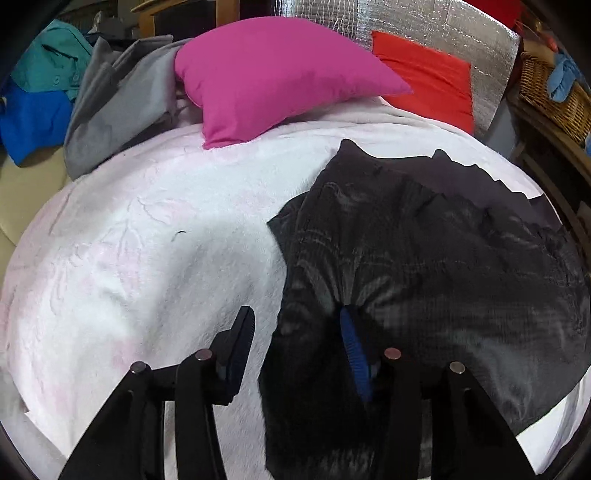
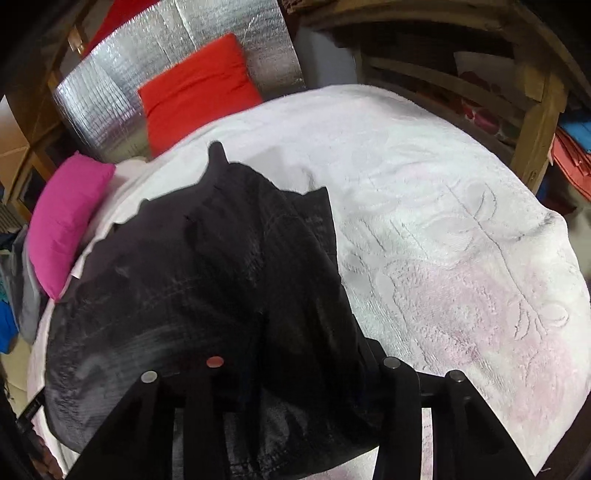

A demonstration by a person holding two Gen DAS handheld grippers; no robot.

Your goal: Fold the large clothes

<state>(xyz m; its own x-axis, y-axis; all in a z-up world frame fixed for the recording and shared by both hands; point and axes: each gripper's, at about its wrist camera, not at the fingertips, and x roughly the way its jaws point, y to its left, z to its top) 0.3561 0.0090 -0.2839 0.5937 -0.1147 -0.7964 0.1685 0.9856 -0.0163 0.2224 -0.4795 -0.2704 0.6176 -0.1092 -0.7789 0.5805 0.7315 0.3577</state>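
Observation:
A large black garment (image 1: 424,258) lies rumpled on a white, pink-tinged blanket (image 1: 147,240) that covers the bed. My left gripper (image 1: 295,321) points down at the garment's near left edge. Its right blue pad (image 1: 352,350) is tucked into a fold of the cloth. The left finger (image 1: 242,343) stands over bare blanket, a white strip apart from the cloth edge. In the right wrist view the same garment (image 2: 207,258) is bunched over my right gripper (image 2: 299,354) and hides the fingertips. Only its right finger (image 2: 371,350) shows at the cloth's right edge.
A magenta cushion (image 1: 273,74) and a red cushion (image 1: 424,77) lean at the head of the bed against a silver foil panel (image 1: 443,33). Grey, teal and blue clothes (image 1: 110,99) are piled at the far left. A wicker basket (image 1: 546,88) and a wooden frame (image 2: 480,92) flank the bed.

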